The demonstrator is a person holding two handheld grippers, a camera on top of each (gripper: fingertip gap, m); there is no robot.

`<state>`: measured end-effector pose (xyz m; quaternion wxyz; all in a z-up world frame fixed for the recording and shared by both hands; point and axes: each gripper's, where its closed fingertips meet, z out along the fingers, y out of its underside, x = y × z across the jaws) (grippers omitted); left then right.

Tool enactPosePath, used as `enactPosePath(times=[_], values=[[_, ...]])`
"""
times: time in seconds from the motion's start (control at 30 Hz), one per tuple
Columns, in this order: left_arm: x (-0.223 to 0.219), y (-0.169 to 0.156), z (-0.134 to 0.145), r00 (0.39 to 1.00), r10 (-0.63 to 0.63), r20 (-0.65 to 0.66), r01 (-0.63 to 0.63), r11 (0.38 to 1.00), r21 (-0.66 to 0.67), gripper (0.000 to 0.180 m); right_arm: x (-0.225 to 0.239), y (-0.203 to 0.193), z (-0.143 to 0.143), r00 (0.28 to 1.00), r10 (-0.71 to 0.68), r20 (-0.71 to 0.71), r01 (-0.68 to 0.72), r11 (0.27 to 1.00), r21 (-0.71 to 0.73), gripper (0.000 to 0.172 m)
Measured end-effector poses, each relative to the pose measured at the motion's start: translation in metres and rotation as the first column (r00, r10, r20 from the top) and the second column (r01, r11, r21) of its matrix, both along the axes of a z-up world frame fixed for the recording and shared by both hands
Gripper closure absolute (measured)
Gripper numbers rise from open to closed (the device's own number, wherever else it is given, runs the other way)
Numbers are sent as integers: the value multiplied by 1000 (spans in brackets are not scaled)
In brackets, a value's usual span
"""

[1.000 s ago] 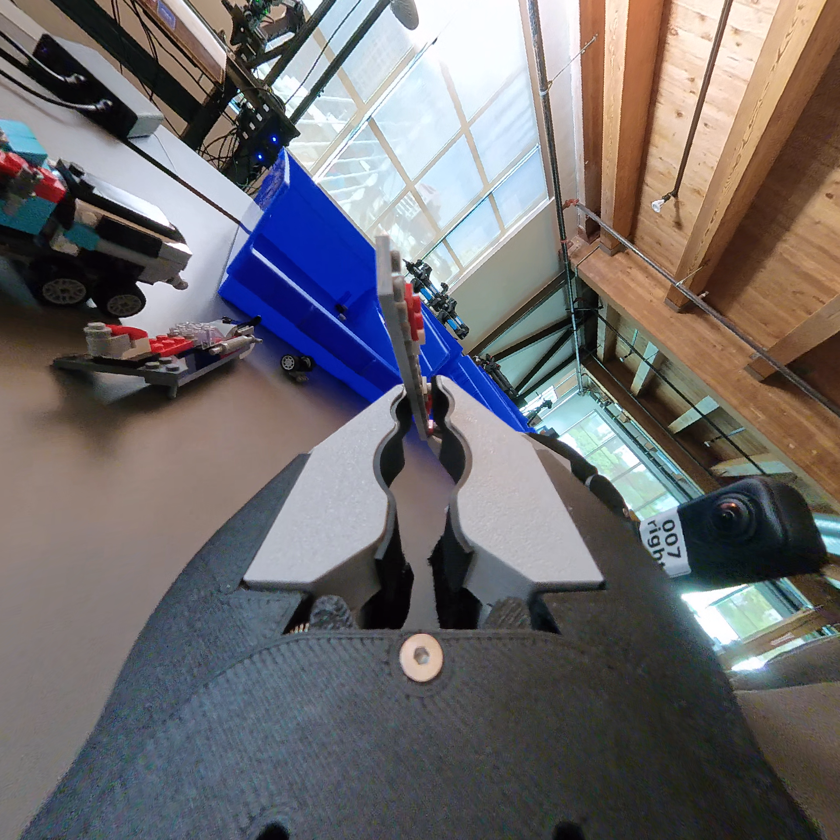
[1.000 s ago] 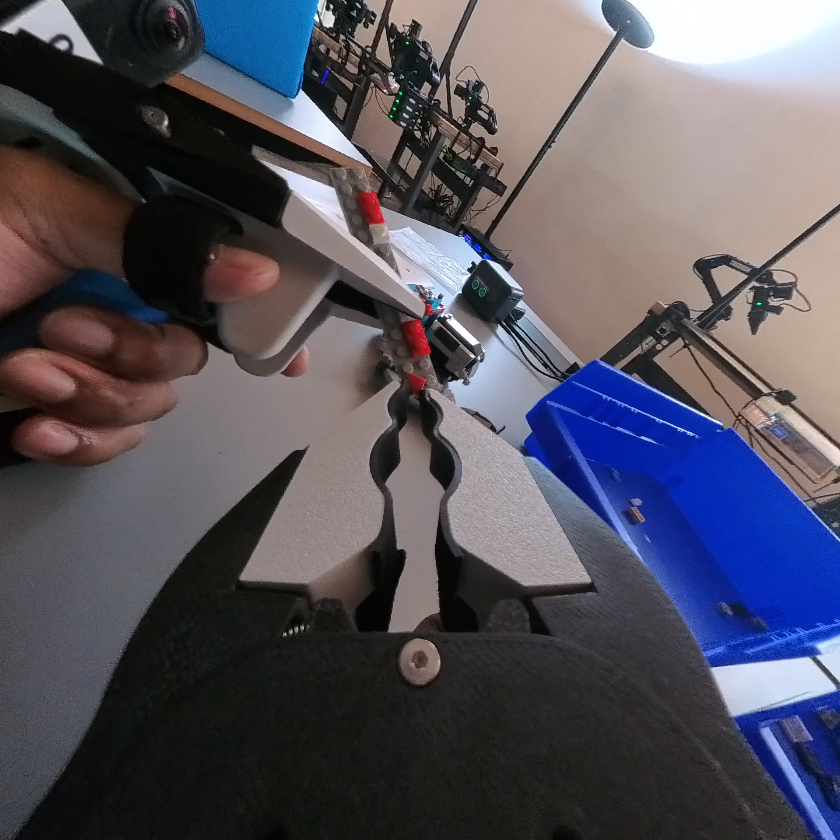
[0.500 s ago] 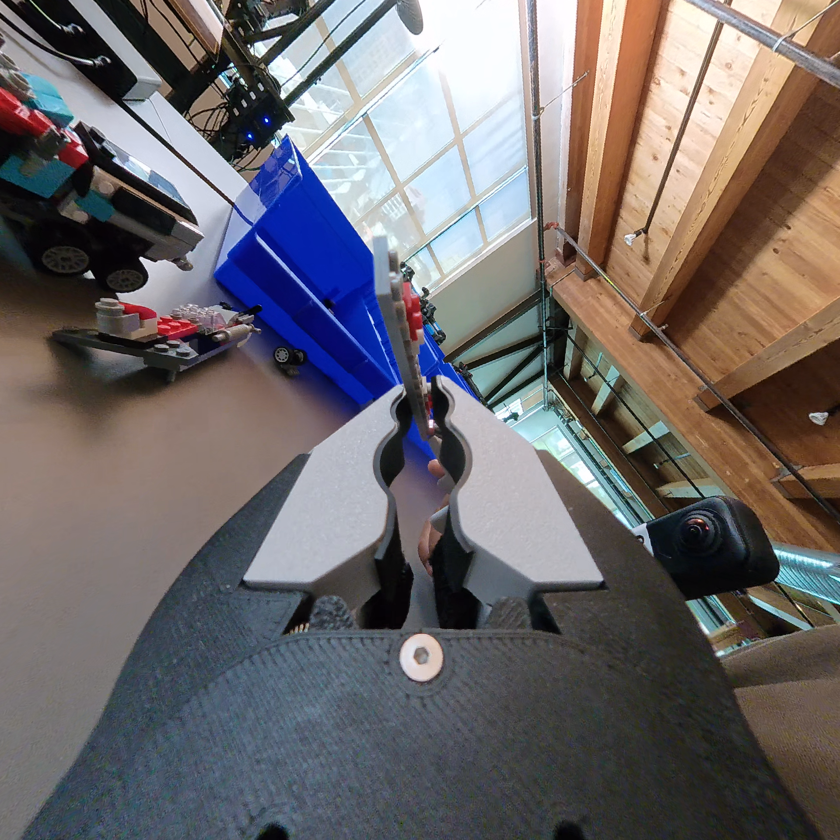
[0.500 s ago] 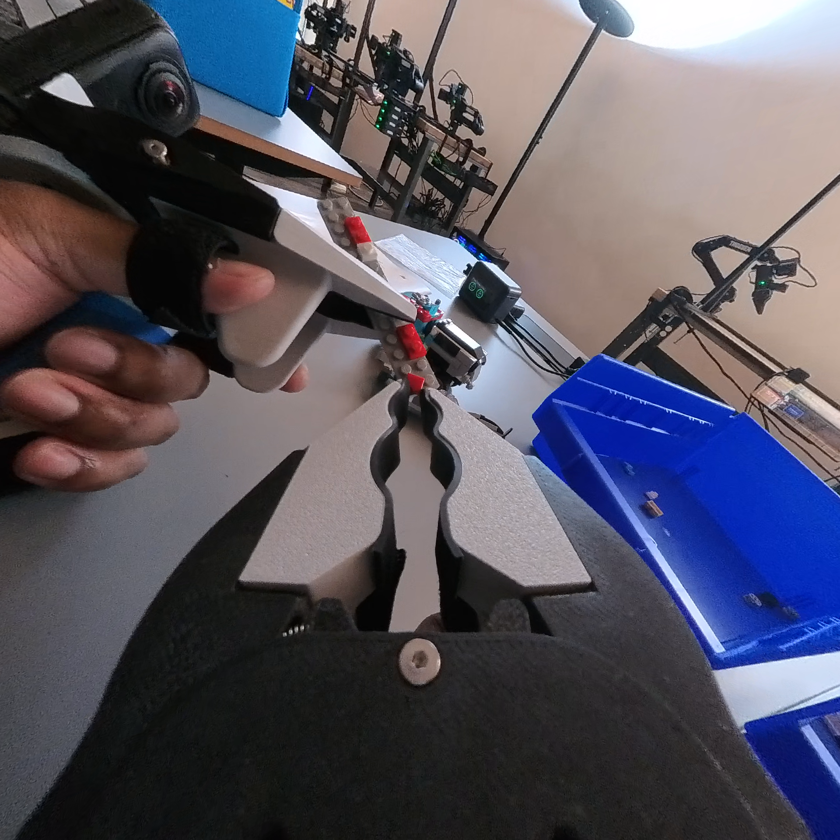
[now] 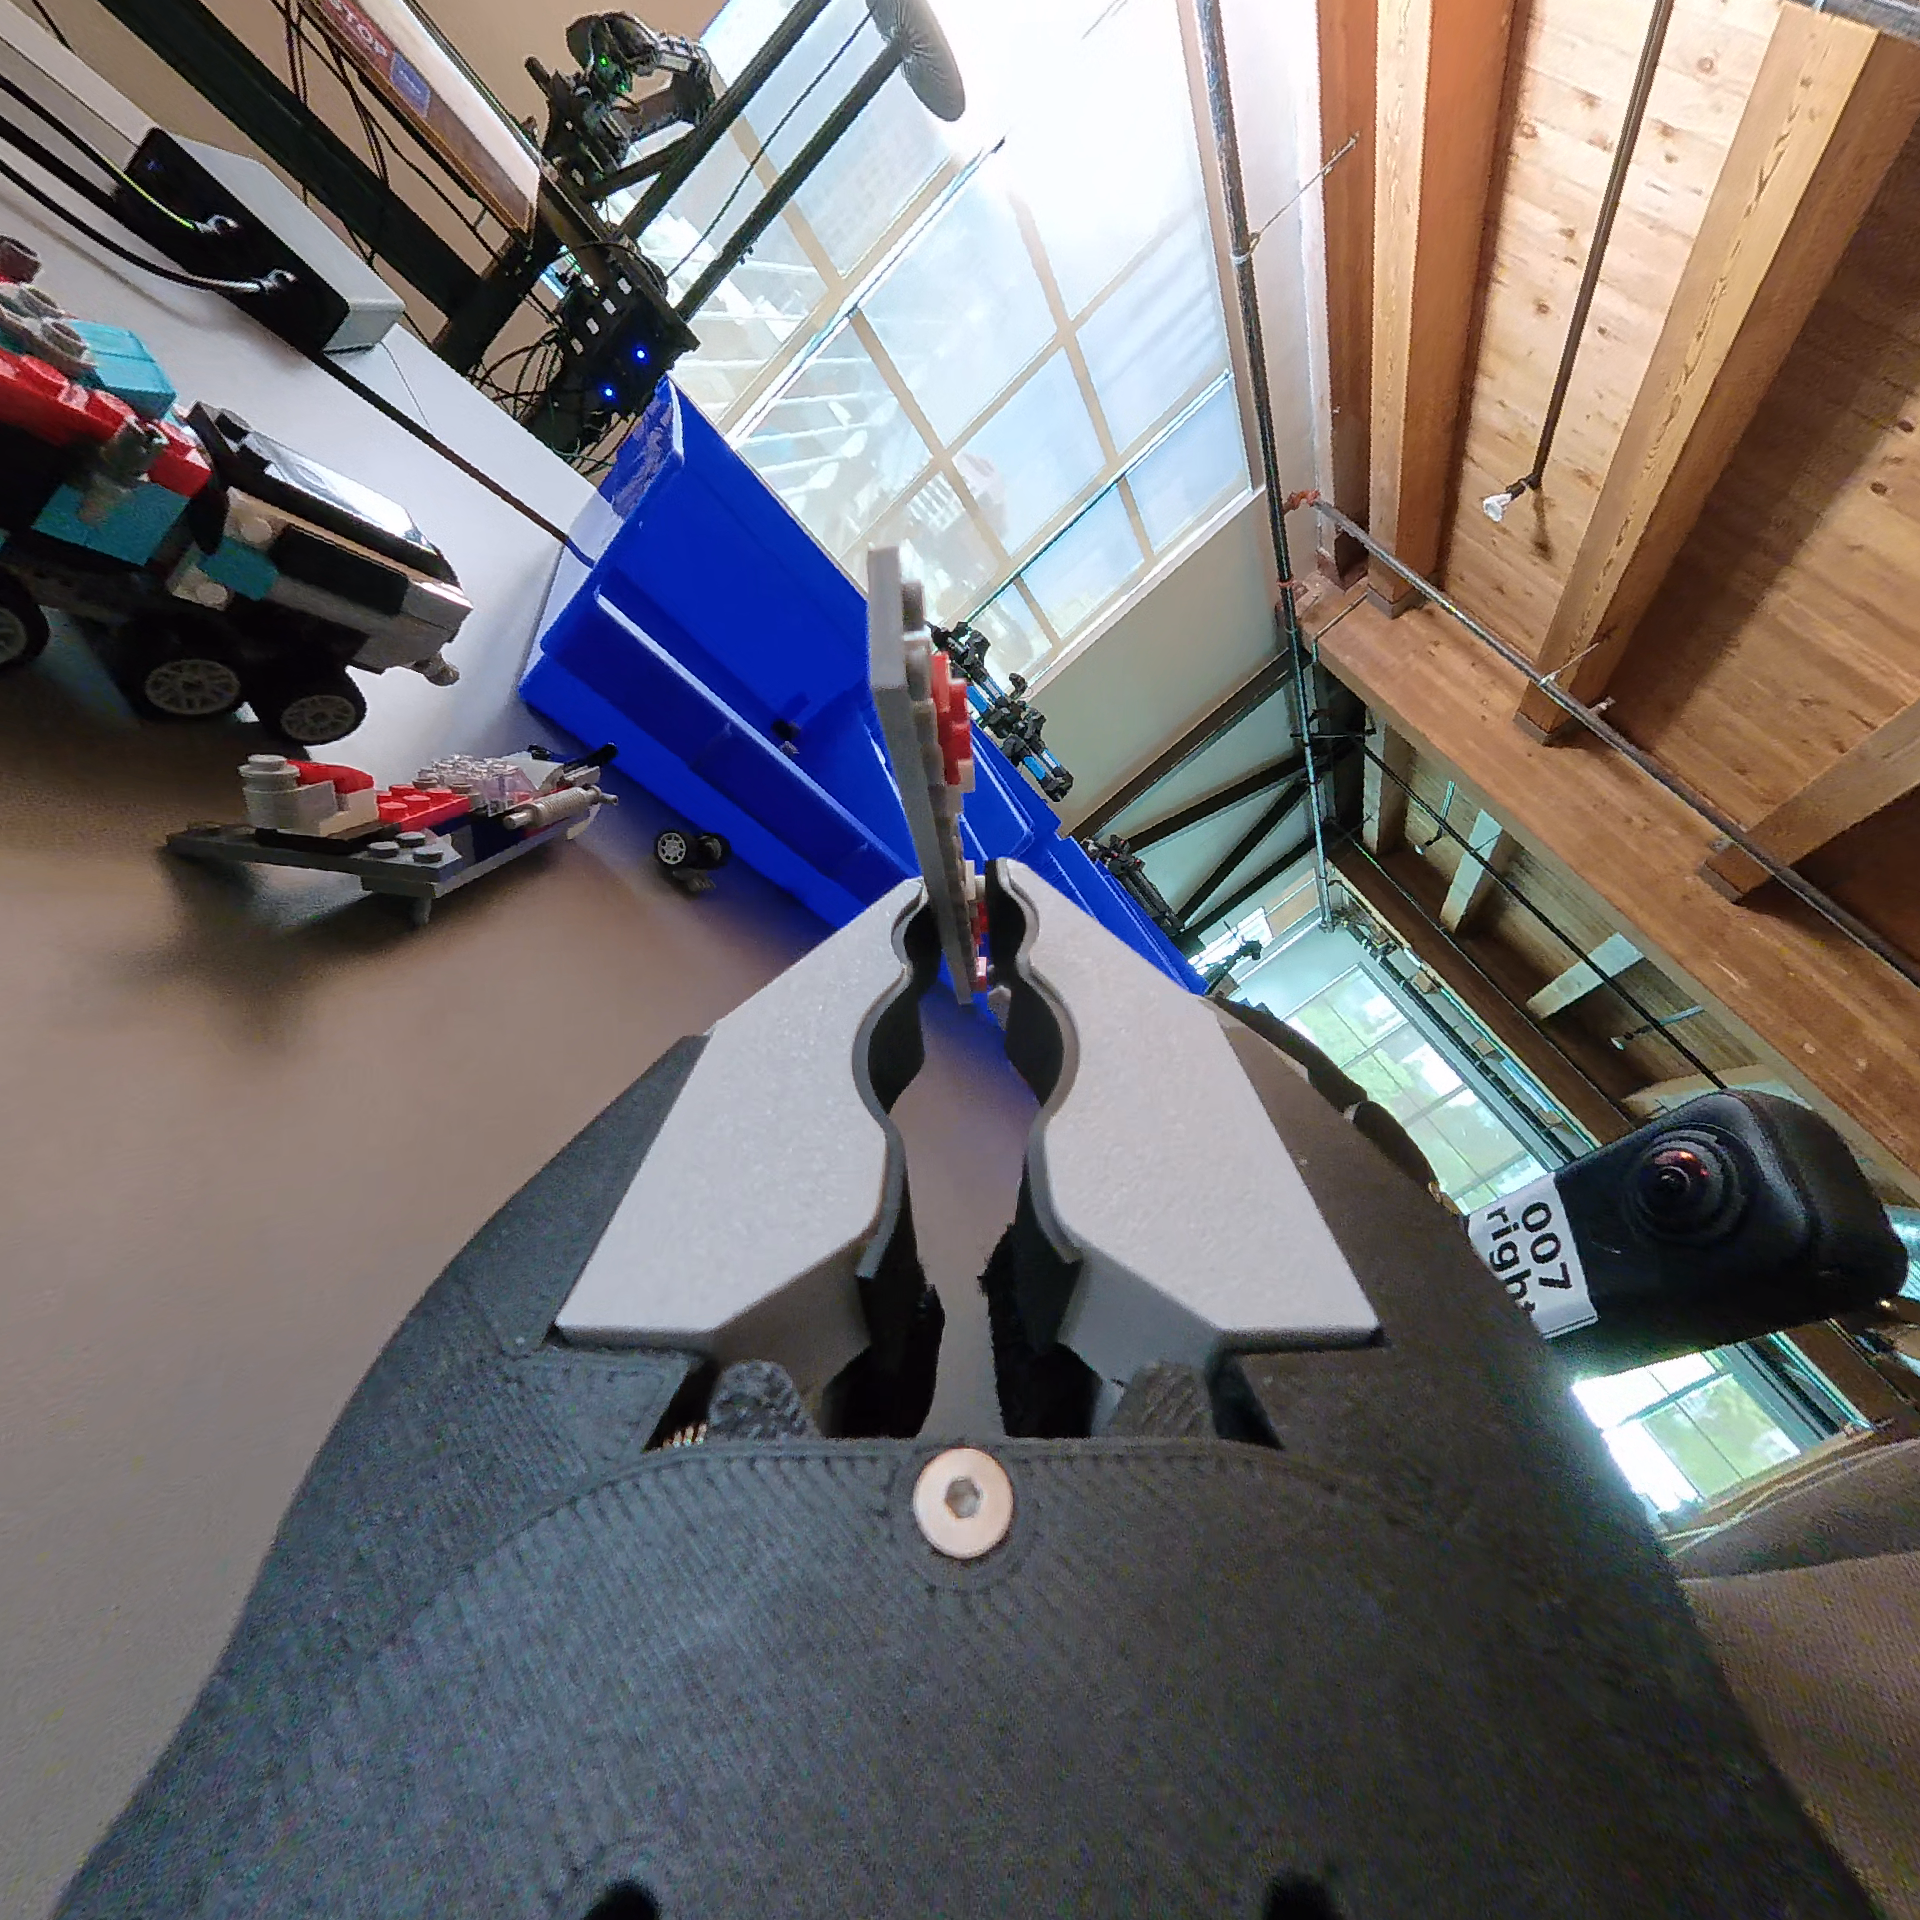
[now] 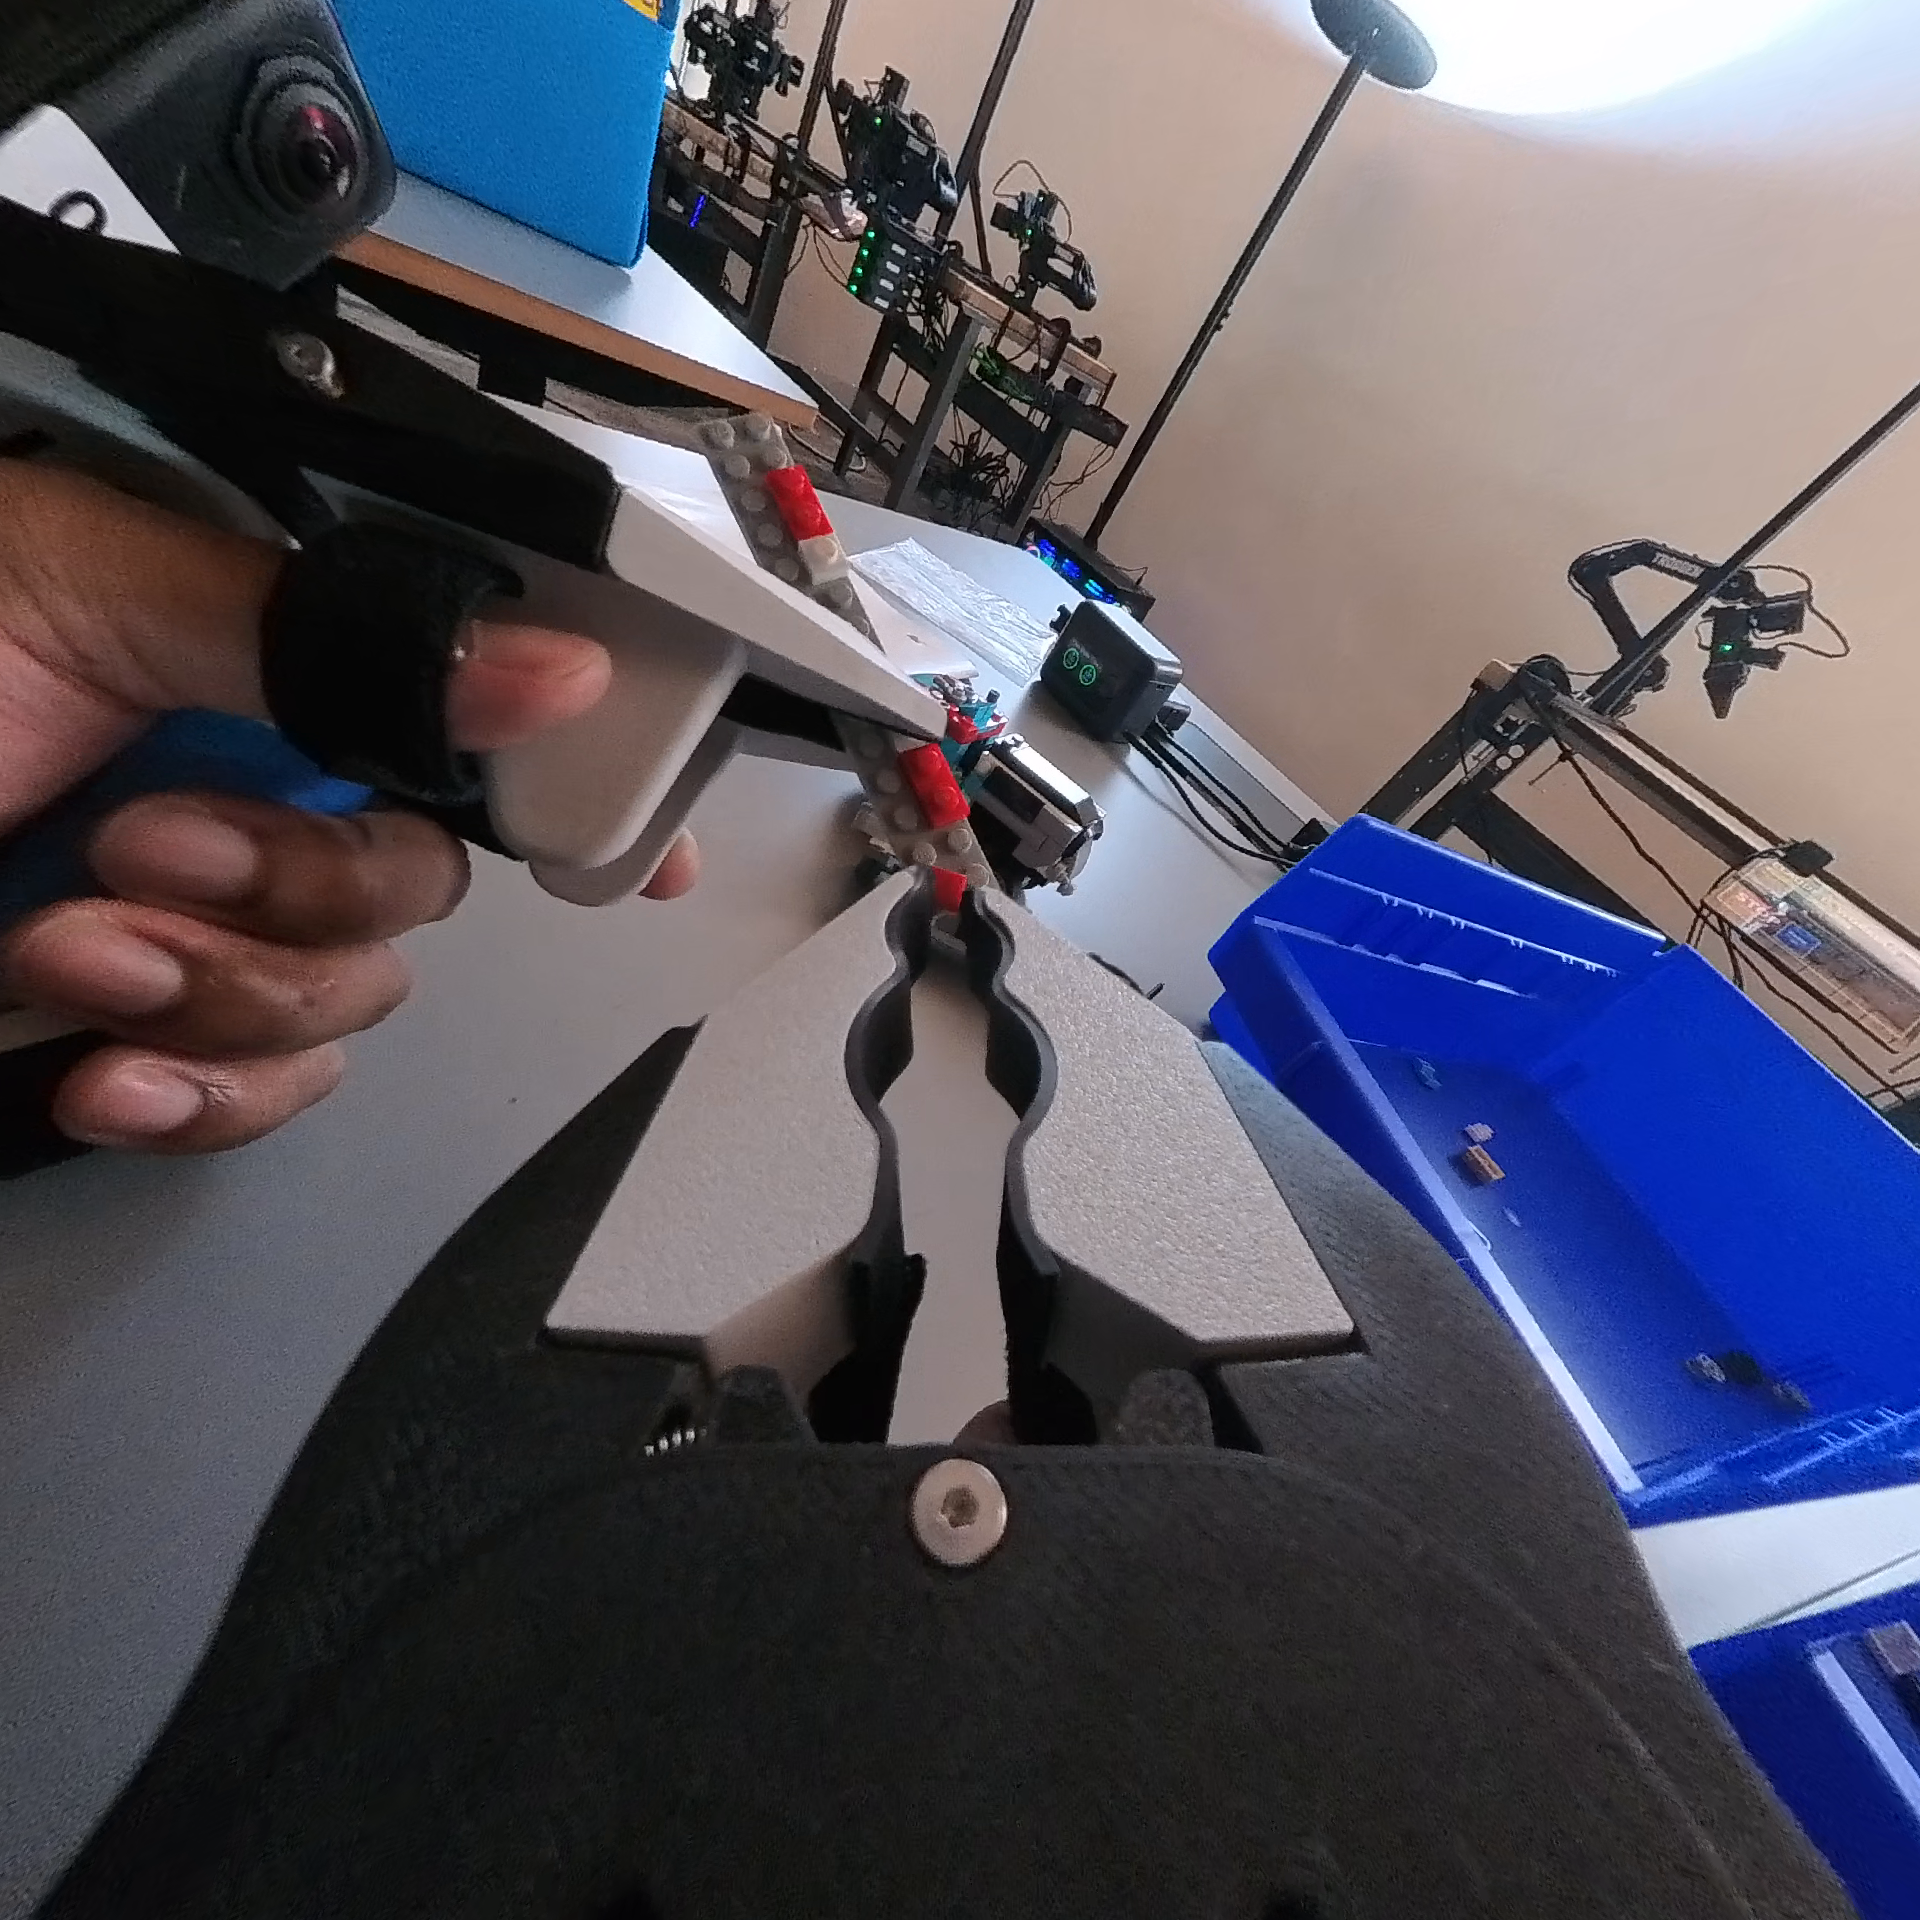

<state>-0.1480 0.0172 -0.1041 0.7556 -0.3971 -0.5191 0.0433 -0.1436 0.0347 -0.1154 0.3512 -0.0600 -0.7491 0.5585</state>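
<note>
My left tongs [image 5: 961,914] clamp a long grey studded plate [image 5: 902,707] edge-on; the plate stands up out of the narrow jaws, and both grey fingertips [image 5: 1023,935] press its faces near its lower end. From the right wrist view the same plate [image 6: 764,488] passes slantwise through my left tongs [image 6: 914,727], one end above the fingers and one below. It carries two red bricks [image 6: 798,497] on its studded face, plus one small pale piece just below the upper red one.

My right tongs [image 6: 940,909] are nearly shut on a small red piece [image 6: 948,885] that hangs at the plate's lower end; the tips flank it closely on both sides.

All four fingers are matt, grainy grey plastic with wavy inner edges, set in black ribbed printed bodies. A hand [image 6: 197,883] grips the left tool's blue handle.

The grey table [image 5: 208,1091] holds one built brick car [image 5: 208,582] in black, teal and red, one flat part-built assembly [image 5: 384,821] of grey, red and clear bricks, and one loose wheel pair [image 5: 686,852]. Glossy blue bins [image 5: 727,675] stand just beyond, one bin [image 6: 1621,1143] holding a few scattered small pieces.
</note>
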Motion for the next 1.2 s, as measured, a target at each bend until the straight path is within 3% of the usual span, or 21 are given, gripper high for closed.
enactPosePath(times=[0.6, 1.2], values=[[3, 5, 1, 1000, -20, -15, 20, 999, -30, 171, -3, -1, -4, 999, 5, 32, -5, 1000, 17, 166], [4, 0, 4, 1000, -4, -30, 4, 1000, 3, 171, 0, -3, 3, 991, 9, 133, 7, 992, -124, 166]])
